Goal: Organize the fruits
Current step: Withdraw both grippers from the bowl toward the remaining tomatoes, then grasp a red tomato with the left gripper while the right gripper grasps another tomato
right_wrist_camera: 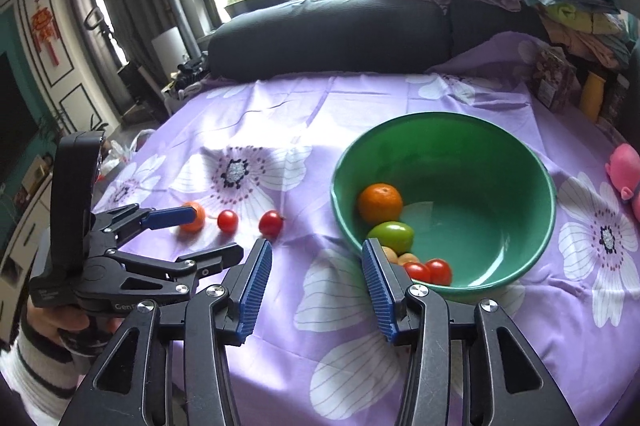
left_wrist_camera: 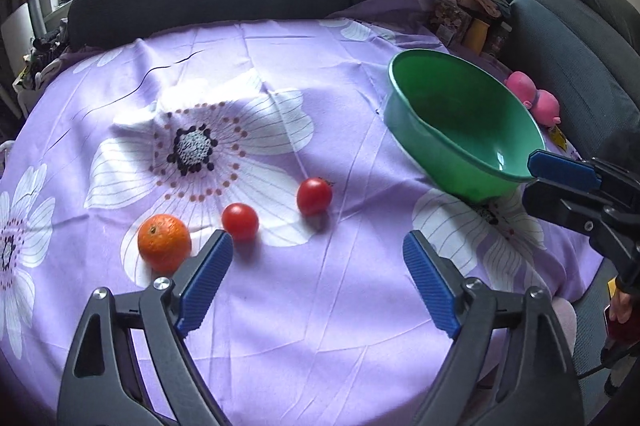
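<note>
A table draped in a lilac cloth printed with large white flowers [left_wrist_camera: 280, 66] holds a round green plastic bowl [right_wrist_camera: 500, 146] and loose fruit. Inside the bowl lie an orange mandarin [right_wrist_camera: 380, 203], a green tomato [right_wrist_camera: 392, 235], two small red tomatoes [right_wrist_camera: 430, 271] and pale fruit partly hidden behind the right gripper's finger. On the cloth, well apart from the bowl, sit another orange mandarin [left_wrist_camera: 164, 243] and two red cherry tomatoes [left_wrist_camera: 240, 221] [left_wrist_camera: 314, 195] in a loose row. The left gripper [left_wrist_camera: 318, 254] hangs over the cloth with its blue-padded jaws spread wide and nothing between them, one pad just beside the loose mandarin. The right gripper [right_wrist_camera: 316, 262] is parted too, holding nothing, near the bowl's front rim. A pink soft toy [left_wrist_camera: 534, 98] lies beyond the bowl.
</note>
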`<action>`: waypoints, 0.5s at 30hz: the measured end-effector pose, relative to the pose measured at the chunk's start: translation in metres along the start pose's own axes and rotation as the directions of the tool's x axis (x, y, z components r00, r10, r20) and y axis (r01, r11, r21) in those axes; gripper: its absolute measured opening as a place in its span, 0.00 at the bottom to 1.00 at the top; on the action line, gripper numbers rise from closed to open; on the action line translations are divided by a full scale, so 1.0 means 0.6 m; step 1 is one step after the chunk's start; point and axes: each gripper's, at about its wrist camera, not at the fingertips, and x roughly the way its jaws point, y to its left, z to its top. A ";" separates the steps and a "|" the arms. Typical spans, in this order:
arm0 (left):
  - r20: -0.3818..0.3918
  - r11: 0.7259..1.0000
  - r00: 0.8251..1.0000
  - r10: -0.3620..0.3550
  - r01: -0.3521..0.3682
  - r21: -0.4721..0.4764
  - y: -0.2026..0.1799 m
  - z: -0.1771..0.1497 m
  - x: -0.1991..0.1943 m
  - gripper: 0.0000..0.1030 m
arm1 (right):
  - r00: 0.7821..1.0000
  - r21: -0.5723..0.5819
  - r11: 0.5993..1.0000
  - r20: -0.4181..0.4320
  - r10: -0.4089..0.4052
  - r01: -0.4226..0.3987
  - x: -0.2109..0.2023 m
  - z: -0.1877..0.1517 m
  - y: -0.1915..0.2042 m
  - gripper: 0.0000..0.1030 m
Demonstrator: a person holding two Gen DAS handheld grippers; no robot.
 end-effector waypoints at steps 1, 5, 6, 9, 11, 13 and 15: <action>-0.001 1.000 1.000 0.000 0.000 -0.005 0.005 -0.004 -0.003 0.85 | 1.000 -0.013 1.000 -0.007 0.006 -0.006 0.004 -0.001 0.009 0.48; 0.005 1.000 1.000 -0.003 0.004 -0.015 0.021 -0.019 -0.012 0.85 | 0.999 -0.051 0.998 -0.039 0.030 -0.032 0.021 -0.006 0.042 0.48; 0.005 1.000 1.000 -0.004 0.004 -0.018 0.025 -0.024 -0.013 0.85 | 0.998 -0.058 0.998 -0.049 0.033 -0.036 0.026 -0.007 0.049 0.48; -0.003 0.999 1.000 -0.003 0.003 -0.033 0.040 -0.032 -0.011 0.85 | 0.997 -0.075 0.996 -0.068 0.039 -0.045 0.039 -0.008 0.067 0.48; -0.009 0.999 1.000 -0.001 0.001 -0.043 0.048 -0.035 -0.008 0.85 | 0.996 -0.080 0.996 -0.078 0.044 -0.050 0.046 -0.006 0.076 0.48; -0.014 0.998 1.000 -0.006 0.005 -0.057 0.058 -0.038 -0.005 0.85 | 0.995 -0.082 0.995 -0.087 0.043 -0.050 0.053 -0.005 0.083 0.48; -0.017 0.997 1.000 -0.016 0.015 -0.069 0.065 -0.041 -0.003 0.85 | 0.995 -0.083 0.995 -0.095 0.043 -0.051 0.060 -0.004 0.086 0.48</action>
